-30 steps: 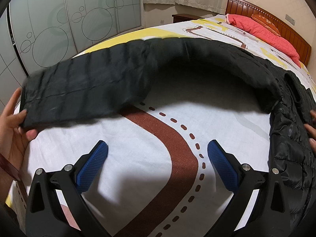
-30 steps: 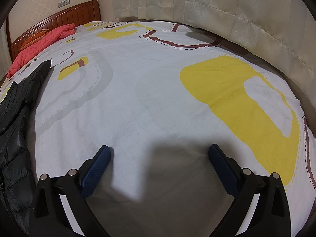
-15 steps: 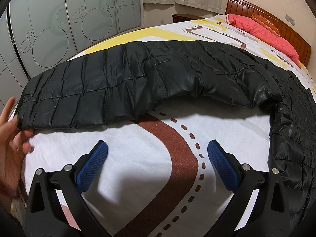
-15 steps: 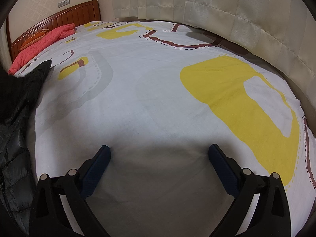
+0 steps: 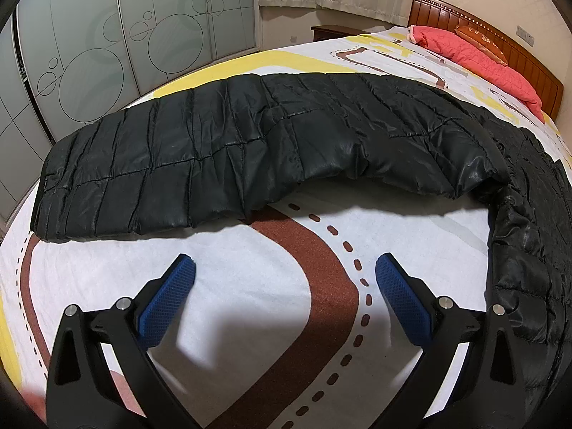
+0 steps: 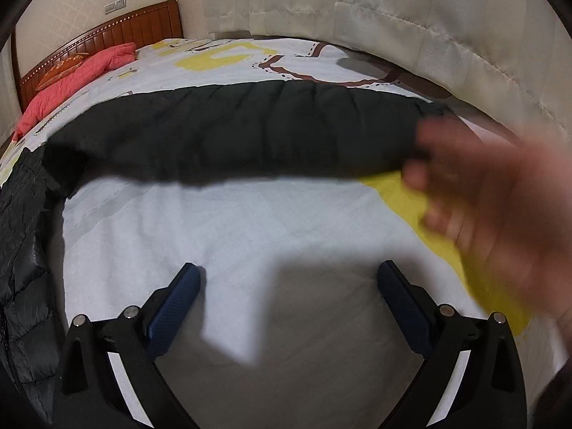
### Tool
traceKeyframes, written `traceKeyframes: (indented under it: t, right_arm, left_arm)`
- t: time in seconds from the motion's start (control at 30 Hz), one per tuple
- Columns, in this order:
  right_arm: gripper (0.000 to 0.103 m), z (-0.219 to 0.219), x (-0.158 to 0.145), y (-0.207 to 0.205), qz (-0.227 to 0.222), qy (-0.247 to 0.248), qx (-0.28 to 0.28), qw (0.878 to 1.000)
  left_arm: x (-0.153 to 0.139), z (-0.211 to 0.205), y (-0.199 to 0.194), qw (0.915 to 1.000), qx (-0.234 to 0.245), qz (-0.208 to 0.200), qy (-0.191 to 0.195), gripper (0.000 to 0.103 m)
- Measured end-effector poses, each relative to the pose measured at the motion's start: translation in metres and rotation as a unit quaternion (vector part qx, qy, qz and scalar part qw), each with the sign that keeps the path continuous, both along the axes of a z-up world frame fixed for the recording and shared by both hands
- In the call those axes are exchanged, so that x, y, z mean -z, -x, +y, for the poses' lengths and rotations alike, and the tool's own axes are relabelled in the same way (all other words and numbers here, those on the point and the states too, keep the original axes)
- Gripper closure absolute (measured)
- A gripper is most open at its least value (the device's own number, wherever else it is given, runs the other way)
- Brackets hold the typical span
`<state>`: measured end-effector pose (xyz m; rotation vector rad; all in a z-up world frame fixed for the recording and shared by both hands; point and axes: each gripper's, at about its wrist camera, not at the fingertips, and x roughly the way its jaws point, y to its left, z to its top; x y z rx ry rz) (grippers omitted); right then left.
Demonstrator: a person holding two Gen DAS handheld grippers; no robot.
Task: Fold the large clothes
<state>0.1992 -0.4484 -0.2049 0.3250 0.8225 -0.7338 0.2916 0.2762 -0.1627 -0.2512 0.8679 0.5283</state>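
We see the black puffer jacket (image 5: 271, 150) spread across the bed (image 5: 250, 304), a blurred bare hand (image 6: 500, 207) at its sleeve end; left gripper (image 5: 285, 268) and right gripper (image 6: 289, 275) fingers wide apart, empty

The jacket (image 5: 250, 150) lies on the bed (image 5: 271, 307), one sleeve stretched leftward across it beyond the left tool (image 5: 285, 279). A pillow (image 5: 479, 57) sits far right, against the headboard (image 5: 529, 60). A hand (image 6: 500, 207) reaches in right of the right tool (image 6: 289, 282).
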Motion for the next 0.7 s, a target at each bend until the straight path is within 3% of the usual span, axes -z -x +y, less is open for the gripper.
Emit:
traceKeyframes:
  t: [0.7]
  right_arm:
    - [0.004, 0.0014, 0.0003, 0.0007, 0.0, 0.0, 0.001, 1.0]
  left_arm:
    - [-0.0008, -0.0008, 0.0, 1.0, 0.0, -0.001, -0.003, 0.002]
